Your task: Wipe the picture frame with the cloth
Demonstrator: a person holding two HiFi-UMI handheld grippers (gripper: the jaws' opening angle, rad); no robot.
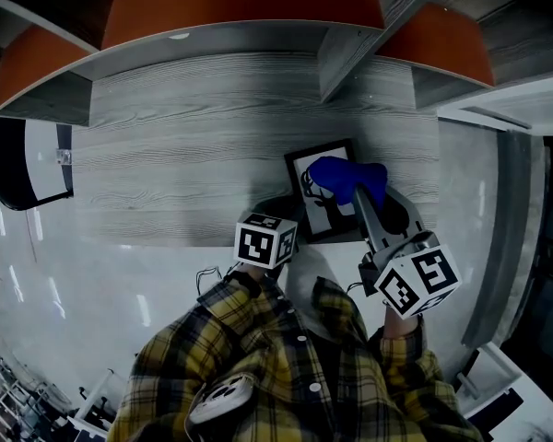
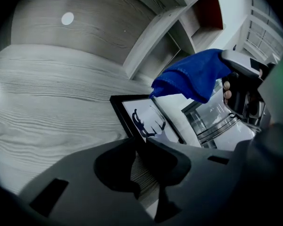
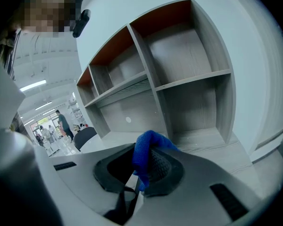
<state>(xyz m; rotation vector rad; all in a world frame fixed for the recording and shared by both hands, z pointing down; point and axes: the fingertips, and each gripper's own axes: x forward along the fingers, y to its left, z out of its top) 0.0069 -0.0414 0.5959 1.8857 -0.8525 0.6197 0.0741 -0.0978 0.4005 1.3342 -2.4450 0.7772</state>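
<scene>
A black picture frame [image 1: 321,194] with a deer silhouette on white sits over the near edge of the wood-grain shelf board [image 1: 184,145]. My left gripper [image 1: 298,221] is shut on the frame's near edge; in the left gripper view the jaws close on the frame [image 2: 144,119] at its lower corner. My right gripper [image 1: 359,194] is shut on a blue cloth [image 1: 347,177], which covers the frame's far right part. From the left gripper view the cloth [image 2: 193,74] hangs over the frame's top edge. A fold of cloth [image 3: 145,155] sticks up between the right jaws [image 3: 140,173].
A grey shelf unit with orange backs rises behind the board, and an upright divider [image 1: 350,44] stands just beyond the frame. A black chair [image 1: 18,164] is at the far left. The glossy floor [image 1: 92,284] lies below the board's front edge.
</scene>
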